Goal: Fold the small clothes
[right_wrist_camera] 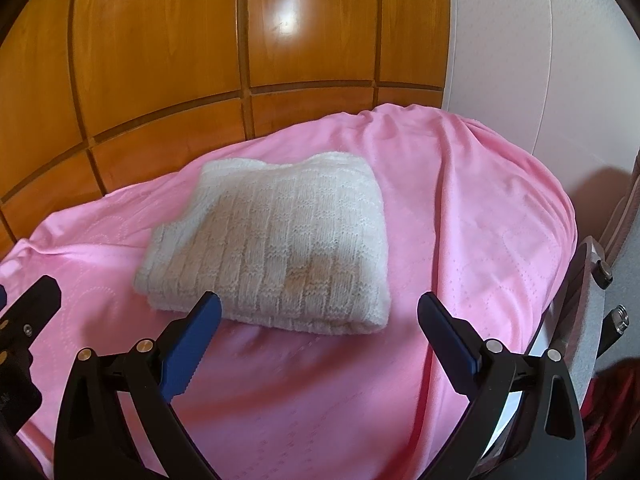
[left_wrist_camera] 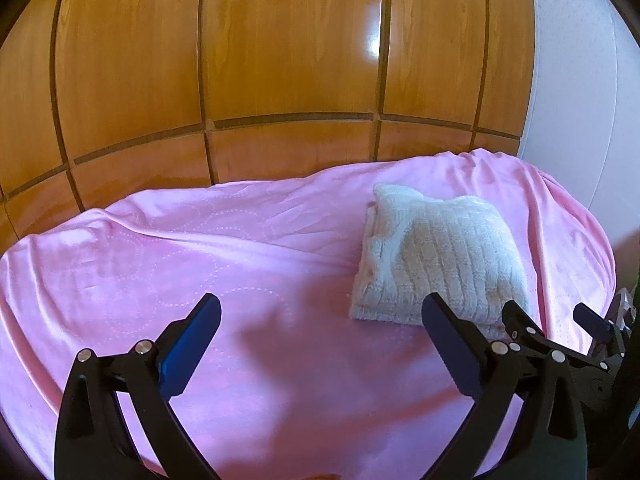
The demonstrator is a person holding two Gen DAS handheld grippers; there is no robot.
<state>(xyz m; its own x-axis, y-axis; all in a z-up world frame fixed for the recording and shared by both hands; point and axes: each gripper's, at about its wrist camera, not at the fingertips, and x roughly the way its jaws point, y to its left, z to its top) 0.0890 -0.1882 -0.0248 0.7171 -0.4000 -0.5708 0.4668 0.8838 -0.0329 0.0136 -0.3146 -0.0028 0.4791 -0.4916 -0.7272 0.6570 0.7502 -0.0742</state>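
Observation:
A white knitted garment [left_wrist_camera: 436,256] lies folded into a thick square on the pink blanket [left_wrist_camera: 200,248]. It also shows in the right wrist view [right_wrist_camera: 276,248], on the blanket [right_wrist_camera: 460,240]. My left gripper [left_wrist_camera: 320,316] is open and empty, above the blanket to the left of the garment. My right gripper [right_wrist_camera: 318,312] is open and empty, just in front of the garment's near edge. It also shows at the right edge of the left wrist view [left_wrist_camera: 548,320].
A wooden panelled wardrobe [left_wrist_camera: 240,60] stands behind the blanket. A white wall [left_wrist_camera: 572,80] is at the right. The blanket's right edge drops off next to a chair frame [right_wrist_camera: 592,264].

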